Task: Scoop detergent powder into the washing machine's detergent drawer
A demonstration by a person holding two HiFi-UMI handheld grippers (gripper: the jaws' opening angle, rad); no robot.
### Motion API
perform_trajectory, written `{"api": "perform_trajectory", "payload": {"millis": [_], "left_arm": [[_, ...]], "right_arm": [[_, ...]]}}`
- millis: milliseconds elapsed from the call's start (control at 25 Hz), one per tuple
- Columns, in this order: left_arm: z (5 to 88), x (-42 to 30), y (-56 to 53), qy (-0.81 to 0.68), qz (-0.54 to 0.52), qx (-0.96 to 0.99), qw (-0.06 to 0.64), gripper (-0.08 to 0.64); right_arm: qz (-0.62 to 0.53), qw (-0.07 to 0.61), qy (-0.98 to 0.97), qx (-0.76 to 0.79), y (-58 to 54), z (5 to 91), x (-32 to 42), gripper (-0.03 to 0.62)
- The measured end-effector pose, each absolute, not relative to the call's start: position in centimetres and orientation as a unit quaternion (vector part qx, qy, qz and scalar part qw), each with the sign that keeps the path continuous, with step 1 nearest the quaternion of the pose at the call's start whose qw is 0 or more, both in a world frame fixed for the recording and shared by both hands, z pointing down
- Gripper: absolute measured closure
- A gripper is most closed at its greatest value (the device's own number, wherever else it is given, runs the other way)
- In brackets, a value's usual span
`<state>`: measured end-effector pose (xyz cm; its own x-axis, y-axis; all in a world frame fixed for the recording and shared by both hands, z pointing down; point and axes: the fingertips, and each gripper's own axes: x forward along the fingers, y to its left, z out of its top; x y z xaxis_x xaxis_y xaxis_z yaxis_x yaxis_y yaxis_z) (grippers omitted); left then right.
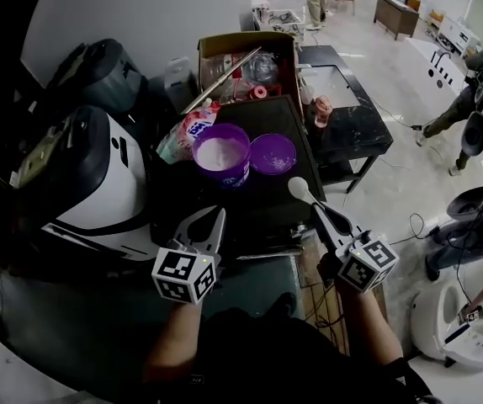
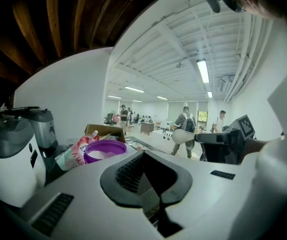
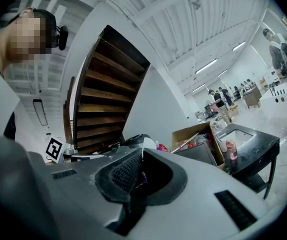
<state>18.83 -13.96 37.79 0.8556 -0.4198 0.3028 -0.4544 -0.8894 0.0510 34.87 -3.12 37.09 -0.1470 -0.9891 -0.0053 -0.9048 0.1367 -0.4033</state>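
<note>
A purple tub [image 1: 222, 156] of white detergent powder stands open on the black table top [image 1: 267, 204], with its purple lid [image 1: 273, 153] lying beside it on the right. My right gripper [image 1: 322, 215] is shut on the handle of a white scoop [image 1: 299, 189], held right of and nearer than the tub. The scoop [image 2: 183, 135] also shows in the left gripper view. My left gripper [image 1: 204, 217] is shut and empty, just in front of the tub [image 2: 105, 150]. The white and black washing machine [image 1: 98, 175] sits to the left; I cannot make out its drawer.
A detergent pouch [image 1: 193, 130] leans behind the tub. A cardboard box [image 1: 246, 61] of clutter stands further back. A second black table [image 1: 351, 124] is to the right. People walk on the floor beyond. A dark appliance [image 1: 98, 72] sits behind the machine.
</note>
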Motion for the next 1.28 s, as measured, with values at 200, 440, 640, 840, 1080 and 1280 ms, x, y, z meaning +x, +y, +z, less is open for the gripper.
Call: {"api": "perform_trajectory", "payload": {"millis": [200, 440, 640, 840, 1080, 1280], "left_arm": [[37.7, 18.1, -15.5, -0.242, 0.138, 0.958, 0.065, 0.554], [35.8, 16.8, -18.6, -0.247, 0.107, 0.961, 0.061, 0.554], [35.4, 14.6, -20.9, -0.249, 0.091, 0.962, 0.059, 0.554], [36.0, 12.1, -22.9, -0.253, 0.079, 0.961, 0.078, 0.554], [37.4, 10.8, -24.2, -0.269, 0.08, 0.955, 0.092, 0.554], [37.5, 11.1, -25.4, -0.296, 0.083, 0.947, 0.097, 0.554]], "right_arm": [[-0.156, 0.134, 0.752, -0.627, -5.2, 36.8, 34.6, 0.572], [-0.136, 0.113, 0.769, -0.615, -9.0, 34.6, 32.1, 0.572], [-0.126, 0.105, 0.773, -0.613, -11.8, 33.8, 29.9, 0.572], [-0.125, 0.091, 0.776, -0.611, -14.1, 34.2, 27.6, 0.572], [-0.134, 0.079, 0.785, -0.6, -15.8, 34.8, 26.6, 0.572], [-0.141, 0.079, 0.801, -0.576, -18.2, 34.9, 27.3, 0.572]]}}
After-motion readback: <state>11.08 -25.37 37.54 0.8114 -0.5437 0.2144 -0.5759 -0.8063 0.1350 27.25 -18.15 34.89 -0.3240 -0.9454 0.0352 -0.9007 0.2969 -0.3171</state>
